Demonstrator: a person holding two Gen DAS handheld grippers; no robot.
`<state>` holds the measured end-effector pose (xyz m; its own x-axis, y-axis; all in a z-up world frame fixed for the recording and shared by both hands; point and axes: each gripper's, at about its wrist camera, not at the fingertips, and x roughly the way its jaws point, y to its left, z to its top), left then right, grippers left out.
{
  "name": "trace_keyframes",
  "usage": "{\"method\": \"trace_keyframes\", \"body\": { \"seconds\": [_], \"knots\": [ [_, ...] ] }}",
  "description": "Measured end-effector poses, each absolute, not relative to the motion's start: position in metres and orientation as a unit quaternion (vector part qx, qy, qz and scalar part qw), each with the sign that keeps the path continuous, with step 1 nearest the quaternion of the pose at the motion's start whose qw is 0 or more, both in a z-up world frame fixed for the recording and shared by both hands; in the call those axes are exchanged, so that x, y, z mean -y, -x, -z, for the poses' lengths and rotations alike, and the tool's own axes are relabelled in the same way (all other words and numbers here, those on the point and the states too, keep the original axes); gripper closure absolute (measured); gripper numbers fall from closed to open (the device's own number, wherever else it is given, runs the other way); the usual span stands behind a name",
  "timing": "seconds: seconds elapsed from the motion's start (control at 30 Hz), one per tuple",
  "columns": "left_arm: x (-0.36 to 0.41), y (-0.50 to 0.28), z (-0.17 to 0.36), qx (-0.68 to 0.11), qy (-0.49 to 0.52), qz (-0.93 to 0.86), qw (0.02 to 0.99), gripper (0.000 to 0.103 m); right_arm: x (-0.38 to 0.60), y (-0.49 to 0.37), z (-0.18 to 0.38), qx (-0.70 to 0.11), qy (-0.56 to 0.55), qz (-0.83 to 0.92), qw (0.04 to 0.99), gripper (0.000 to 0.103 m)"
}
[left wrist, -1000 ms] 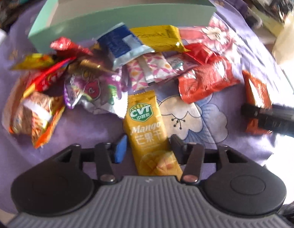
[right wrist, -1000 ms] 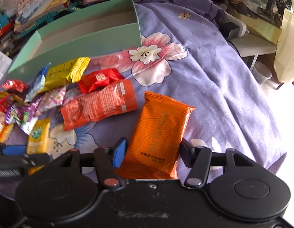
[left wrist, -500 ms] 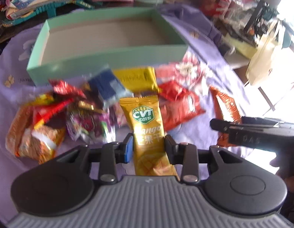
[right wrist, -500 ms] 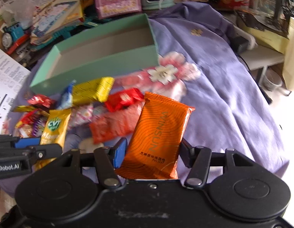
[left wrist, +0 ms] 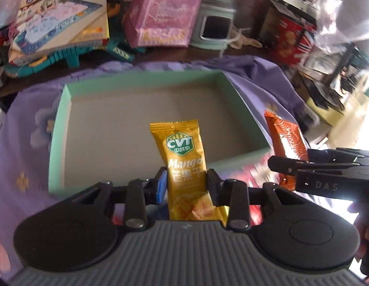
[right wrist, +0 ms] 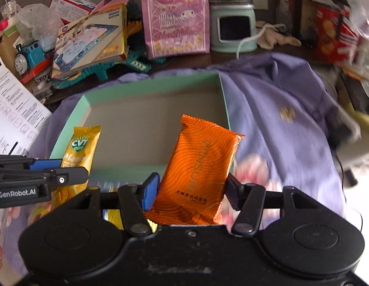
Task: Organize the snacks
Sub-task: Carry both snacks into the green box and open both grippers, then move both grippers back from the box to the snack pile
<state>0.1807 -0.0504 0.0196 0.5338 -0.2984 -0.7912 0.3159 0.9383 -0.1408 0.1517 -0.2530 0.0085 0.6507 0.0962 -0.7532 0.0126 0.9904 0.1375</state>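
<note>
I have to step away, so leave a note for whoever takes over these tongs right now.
Left tongs: shut on the yellow mango packet.
Right tongs: shut on the orange packet.
Both packets are held above the green box, whose visible floor is bare.
Done: both picked up.
Left: drop both in the box, then fetch any remaining snacks, which are out of view now.
</note>
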Motion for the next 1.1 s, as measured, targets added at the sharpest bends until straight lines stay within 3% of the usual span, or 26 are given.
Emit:
{"method": "trace_keyframes", "body": {
  "seconds": [0.37, 0.63, 0.67, 0.73, 0.77, 0.8, 1.1],
  "knots": [
    [0.076, -0.331, 0.019, -0.474, 0.011, 0.156, 0.866, 0.068, 0.252, -0.309, 0.019, -0.444, -0.062, -0.050, 0.893, 0.045],
    [0.106, -0.381, 0.053, -0.485, 0.008, 0.166, 0.859, 0.067, 0.262, -0.352, 0.034, -0.447, -0.074, -0.045, 0.891, 0.042],
    [0.108, -0.383, 0.055, -0.485, 0.005, 0.162, 0.859, 0.064, 0.264, -0.352, 0.032, -0.441, -0.077, -0.043, 0.893, 0.034],
    [0.111, -0.383, 0.055, -0.482, -0.003, 0.147, 0.864, 0.044, 0.268, -0.348, 0.025, -0.423, -0.080, -0.034, 0.902, 0.018],
    [0.110, -0.381, 0.055, -0.479, -0.005, 0.144, 0.866, 0.027, 0.269, -0.345, 0.023, -0.412, -0.081, -0.032, 0.907, 0.008],
    [0.109, -0.379, 0.054, -0.474, -0.005, 0.141, 0.869, 0.017, 0.270, -0.345, 0.022, -0.406, -0.081, -0.030, 0.910, 0.004],
    [0.094, -0.343, 0.033, -0.469, -0.015, 0.145, 0.871, 0.004, 0.266, -0.318, 0.010, -0.409, -0.077, -0.030, 0.909, 0.000]
  ]
}}
